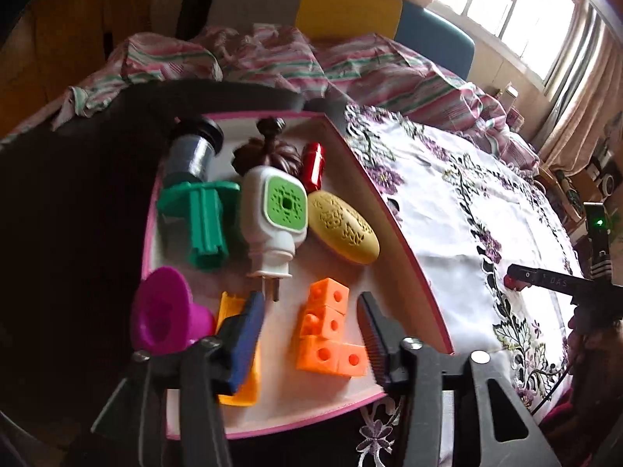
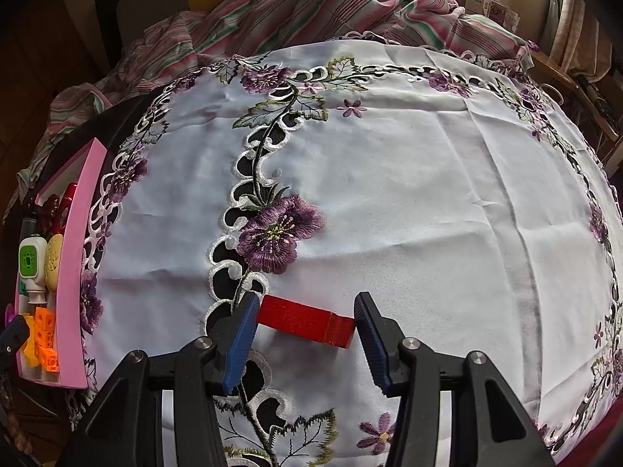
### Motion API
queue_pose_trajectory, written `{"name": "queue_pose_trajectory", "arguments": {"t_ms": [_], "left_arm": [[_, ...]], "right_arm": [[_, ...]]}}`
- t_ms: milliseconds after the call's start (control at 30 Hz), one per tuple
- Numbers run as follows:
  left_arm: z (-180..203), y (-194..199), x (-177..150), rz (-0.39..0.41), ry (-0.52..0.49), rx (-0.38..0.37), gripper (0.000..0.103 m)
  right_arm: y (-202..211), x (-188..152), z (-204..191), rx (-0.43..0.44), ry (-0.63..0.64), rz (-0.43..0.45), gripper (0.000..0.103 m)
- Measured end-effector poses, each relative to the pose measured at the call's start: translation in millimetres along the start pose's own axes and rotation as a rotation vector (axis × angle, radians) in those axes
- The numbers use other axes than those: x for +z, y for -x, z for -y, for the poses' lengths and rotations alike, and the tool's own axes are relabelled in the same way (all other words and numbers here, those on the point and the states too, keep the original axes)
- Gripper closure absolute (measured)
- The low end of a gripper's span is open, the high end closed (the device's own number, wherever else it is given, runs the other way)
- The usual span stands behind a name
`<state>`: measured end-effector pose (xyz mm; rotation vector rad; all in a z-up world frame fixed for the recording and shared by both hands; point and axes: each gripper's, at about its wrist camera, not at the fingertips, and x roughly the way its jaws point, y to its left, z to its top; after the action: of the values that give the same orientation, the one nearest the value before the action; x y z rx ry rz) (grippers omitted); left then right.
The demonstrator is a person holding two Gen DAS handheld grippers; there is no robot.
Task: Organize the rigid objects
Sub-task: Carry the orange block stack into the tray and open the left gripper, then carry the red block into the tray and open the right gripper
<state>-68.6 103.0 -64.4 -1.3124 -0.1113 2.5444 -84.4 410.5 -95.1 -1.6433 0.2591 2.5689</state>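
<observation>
1. We see the embroidered cloth (image 2: 389, 194) over the worktop almost bare; only one loose piece lies on it.
2. The pink tray (image 1: 393, 210) at the cloth's left edge already holds most items: a green spool (image 1: 202, 222), a white plug-in device (image 1: 272, 214), a yellow perforated case (image 1: 346, 229), a grey spool (image 1: 190, 151), a purple cup (image 1: 163, 311), a small red cylinder (image 1: 313, 165) and a flat yellow piece (image 1: 241, 385).
3. The orange cube block (image 1: 327, 330) lies on the tray floor between the parted fingers of our left hand-held gripper (image 1: 311, 330); the pads stand clear of it, so we judge it released there.
4. The red block (image 2: 307, 321) rests on the cloth, well apart from the tray, spanning the gap of our right hand-held gripper (image 2: 307, 330). Both pads meet its ends, so we judge it grasped. It seems the last piece to move.
</observation>
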Motion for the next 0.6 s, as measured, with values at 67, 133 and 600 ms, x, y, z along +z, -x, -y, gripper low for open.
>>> {"name": "queue_pose_trajectory", "arguments": {"t_ms": [67,133,600], "left_arm": [[0.3,8.4,0.0,0.021,-0.009,0.014,0.051],[0.5,16.7,-0.1,0.042,-0.015,0.03,0.05],[-12.0,57.4,-7.4,0.138,0.002,0.095,0.037]], "right_arm": [[0.3,-0.2,-0.1,-0.002,0.001,0.001,0.052],[0.3,-0.4,-0.2,-0.002,0.002,0.0,0.052],[7.7,-1.9,-14.0,0.052,0.051,0.034,0.052]]}}
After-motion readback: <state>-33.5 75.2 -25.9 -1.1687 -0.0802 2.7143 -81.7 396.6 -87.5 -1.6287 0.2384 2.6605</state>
